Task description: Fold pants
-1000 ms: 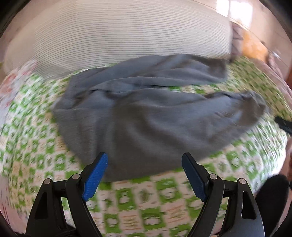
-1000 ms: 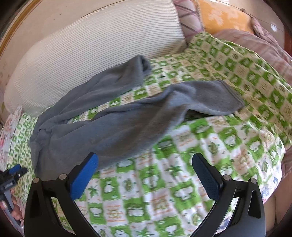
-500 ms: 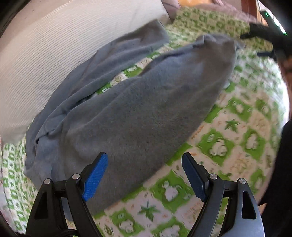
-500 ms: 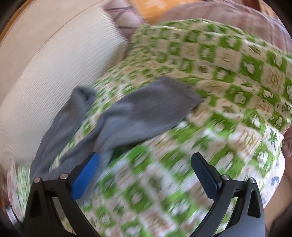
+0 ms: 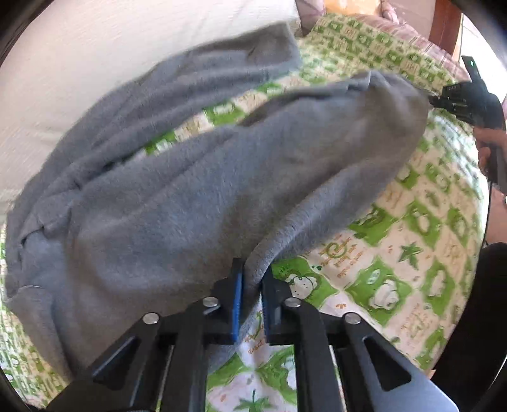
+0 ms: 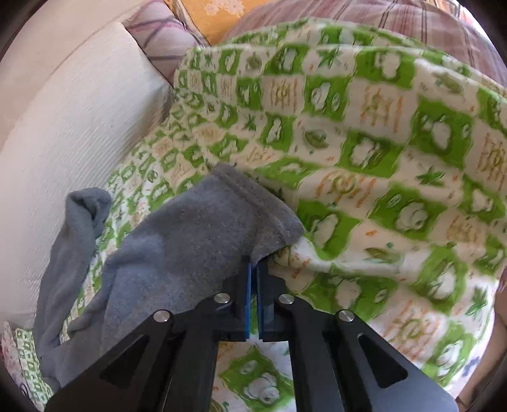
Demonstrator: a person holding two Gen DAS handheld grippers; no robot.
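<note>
- left gripper (image 5: 252, 282): jaws nearly together, pinching a fold at the near edge of the grey fleece pants (image 5: 196, 190); fabric bunches up between the blue pads (image 5: 237, 304).
- right gripper (image 6: 254, 269): jaws pressed almost flat together, clamped on the corner of a pant leg's cuff end (image 6: 240, 206); the blanket right under the cuff looks bunched, can't tell if any of it is caught too.
- same right gripper shows in the left wrist view (image 5: 456, 101) at the far end of the near leg, with the person's hand (image 5: 489, 149) behind it.
- pants lie on a green-and-white checked blanket (image 5: 396, 253), waist end at the left, two legs running off to the right.
- legs split apart, strip of blanket visible between them; far leg (image 5: 228, 63) lies against a cream ribbed pillow (image 5: 79, 69).
- right wrist view: far leg's cuff (image 6: 85, 202) crumpled beside the pillow (image 6: 69, 133), well apart from the gripped cuff.
- blanket (image 6: 380, 152) humps up behind the gripped cuff.
- behind it: orange patterned cushion (image 6: 218, 12), pink plaid bedding (image 6: 380, 19), striped pinkish pillow (image 6: 161, 38).
- both views motion-blurred in places.
</note>
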